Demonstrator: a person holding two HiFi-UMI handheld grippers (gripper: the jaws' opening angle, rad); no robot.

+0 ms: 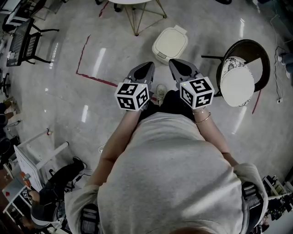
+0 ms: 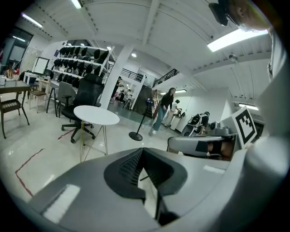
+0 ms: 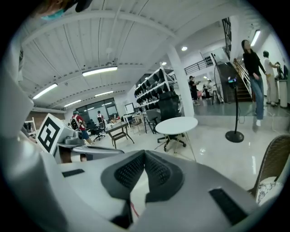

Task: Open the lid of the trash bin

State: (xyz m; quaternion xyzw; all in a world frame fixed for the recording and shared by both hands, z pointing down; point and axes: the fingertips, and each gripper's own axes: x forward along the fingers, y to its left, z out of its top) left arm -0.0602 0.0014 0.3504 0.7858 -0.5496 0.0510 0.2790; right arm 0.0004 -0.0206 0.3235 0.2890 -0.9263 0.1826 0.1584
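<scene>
The trash bin (image 1: 170, 44) is a small cream-white bin with a closed lid, standing on the floor ahead of me. Both grippers are held out in front of my chest, short of the bin and above the floor. My left gripper (image 1: 149, 66) points toward the bin's near left side, its jaws shut with nothing between them. My right gripper (image 1: 174, 62) points at the bin's near edge and is shut and empty too. In the left gripper view the left gripper (image 2: 143, 149) has its pads meeting at the tip. The right gripper (image 3: 145, 152) looks the same. Neither gripper view shows the bin.
A round white table (image 1: 137, 3) on gold legs stands just beyond the bin. A dark chair with a pale round cushion (image 1: 237, 83) sits to the right. Red tape lines (image 1: 84, 68) mark the floor at left. A black chair (image 1: 25, 43) and clutter line the left edge.
</scene>
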